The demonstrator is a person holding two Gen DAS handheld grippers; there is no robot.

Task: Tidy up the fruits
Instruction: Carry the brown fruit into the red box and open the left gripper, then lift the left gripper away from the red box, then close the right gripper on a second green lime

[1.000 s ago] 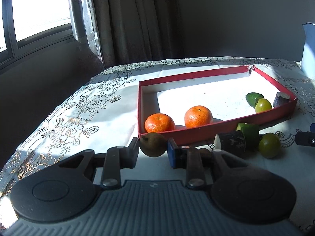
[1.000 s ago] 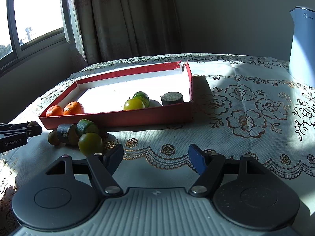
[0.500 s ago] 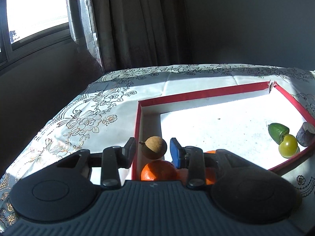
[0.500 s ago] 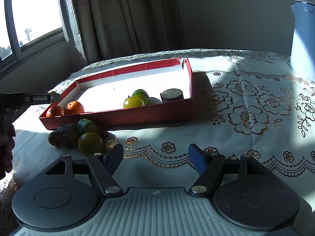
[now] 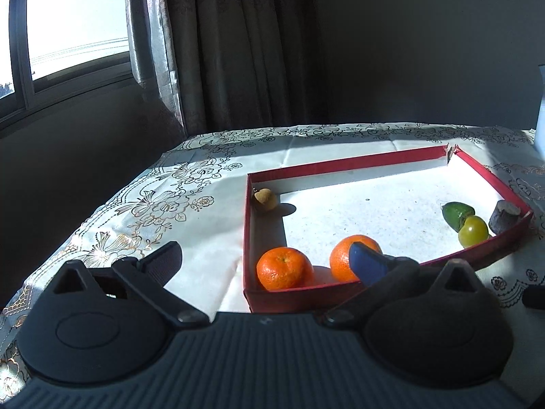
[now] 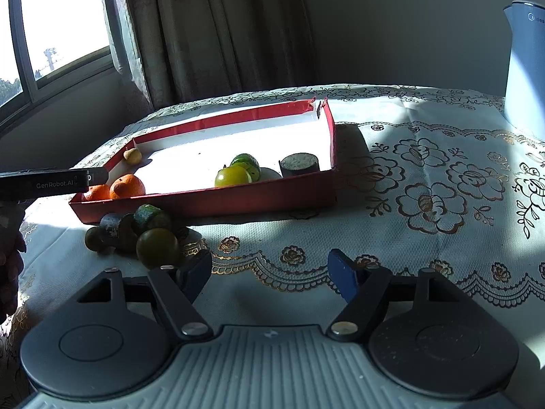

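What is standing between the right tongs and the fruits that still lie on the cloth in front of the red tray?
Nothing visible. The right tongs are open, and the dark green round fruit lies just ahead of their left finger on the tablecloth. The other loose fruits sit behind it, before the red tray.

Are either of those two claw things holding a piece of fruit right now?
No. The left gripper and the right gripper are both open with nothing between their fingers. The small brown fruit lies loose in the red tray.
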